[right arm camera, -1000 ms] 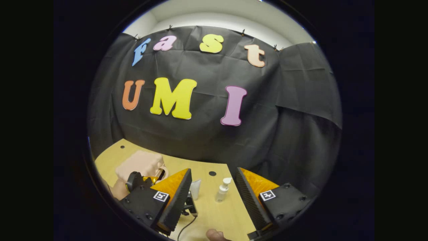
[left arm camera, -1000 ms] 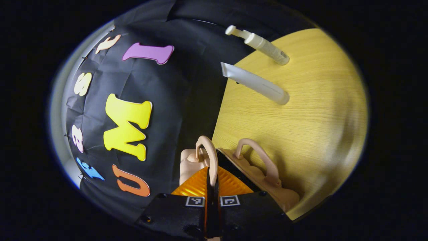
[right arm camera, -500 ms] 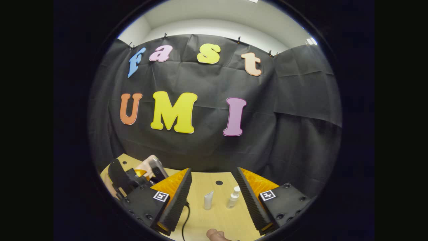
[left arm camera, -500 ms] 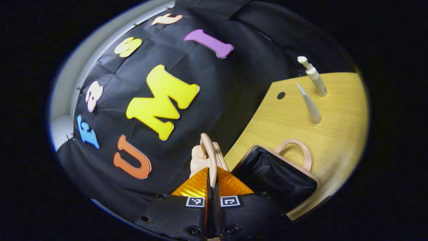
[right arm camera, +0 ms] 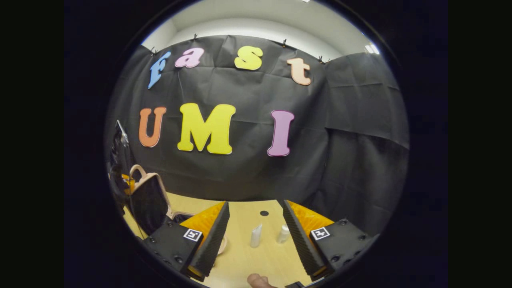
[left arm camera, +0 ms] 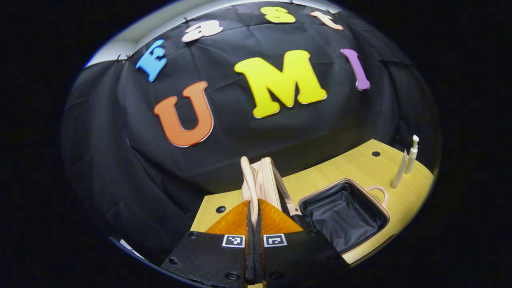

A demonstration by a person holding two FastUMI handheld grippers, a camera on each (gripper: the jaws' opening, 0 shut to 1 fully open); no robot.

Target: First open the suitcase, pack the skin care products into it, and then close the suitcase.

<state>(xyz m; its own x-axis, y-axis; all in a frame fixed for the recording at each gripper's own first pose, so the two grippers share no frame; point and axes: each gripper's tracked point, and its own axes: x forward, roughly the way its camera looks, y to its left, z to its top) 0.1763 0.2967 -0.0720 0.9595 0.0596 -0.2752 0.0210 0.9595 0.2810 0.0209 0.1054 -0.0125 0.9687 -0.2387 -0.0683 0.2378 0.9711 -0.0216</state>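
The table (left arm camera: 340, 170) is pale yellow wood with a fine straight grain and small round dark holes in its top; its near edge is cut off in both views.

On it lies the suitcase (left arm camera: 344, 214), a small rounded peach shell standing open. Its base lies flat, showing a crinkled, slightly glossy black lining, with a looped handle at its far rim. The lid (left arm camera: 269, 185) stands upright, seen almost edge-on in the left gripper view; in the right gripper view it rises at the left edge with its black lining facing the camera, and its lower part is hidden behind the gripper.

The left gripper (left arm camera: 253, 208) has its ribbed fingers pressed together on the thin arched lid handle (left arm camera: 250, 182), which pokes up between them.

The right gripper (right arm camera: 256, 228) hangs above the table with its ridged fingers spread wide apart, nothing between them. A fingertip of the holding hand (right arm camera: 258, 281) pokes in at the bottom.

Well to the case's right stand a white flat-topped tube (left arm camera: 399, 170) and, just beside it, a slim white pump bottle (left arm camera: 412, 155). In the right gripper view the bottle's side is partly covered by a finger.
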